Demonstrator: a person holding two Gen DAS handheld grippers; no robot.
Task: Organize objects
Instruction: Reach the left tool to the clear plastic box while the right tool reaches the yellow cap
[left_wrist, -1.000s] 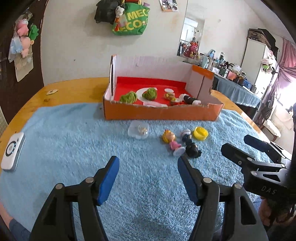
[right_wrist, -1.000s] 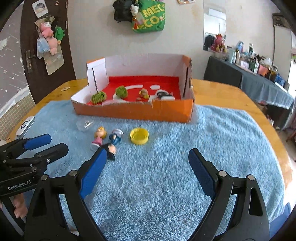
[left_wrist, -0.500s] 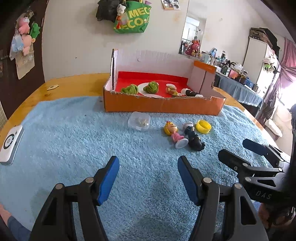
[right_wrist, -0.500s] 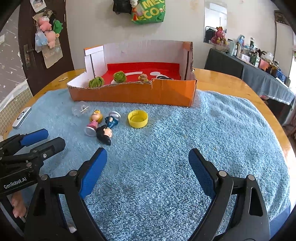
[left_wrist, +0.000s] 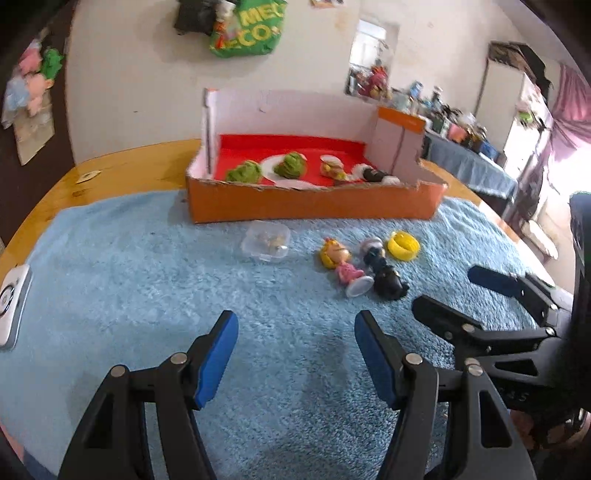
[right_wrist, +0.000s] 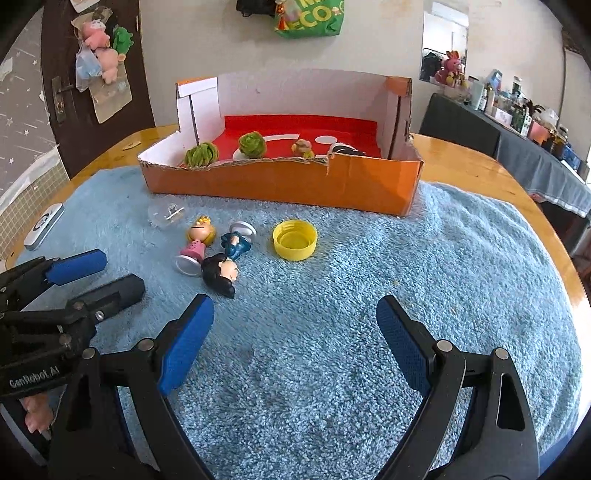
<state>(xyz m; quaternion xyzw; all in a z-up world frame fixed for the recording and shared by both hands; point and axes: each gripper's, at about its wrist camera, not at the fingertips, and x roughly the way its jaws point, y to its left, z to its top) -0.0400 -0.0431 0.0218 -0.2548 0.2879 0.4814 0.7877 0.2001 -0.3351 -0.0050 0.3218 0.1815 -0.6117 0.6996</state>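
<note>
We hold the left gripper (left_wrist: 293, 354) & right gripper (right_wrist: 295, 339) w/ fingers spread wide, gripping nothing, above the blue towel (right_wrist: 406, 277). The blonde figurine (right_wrist: 197, 240), dark-haired figurine (right_wrist: 225, 266) & yellow cap (right_wrist: 294, 239) lie near the orange box (right_wrist: 295, 184).

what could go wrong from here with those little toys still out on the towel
The two figurines, pink-dress and black-haired, lie touching each other, so the open right hand-held gripper might nudge or pinch both at once. The clear plastic case is hard to see against the blue towel and could get bumped. The two hand-held grippers sit close together, left, so they may collide reaching in.
</note>
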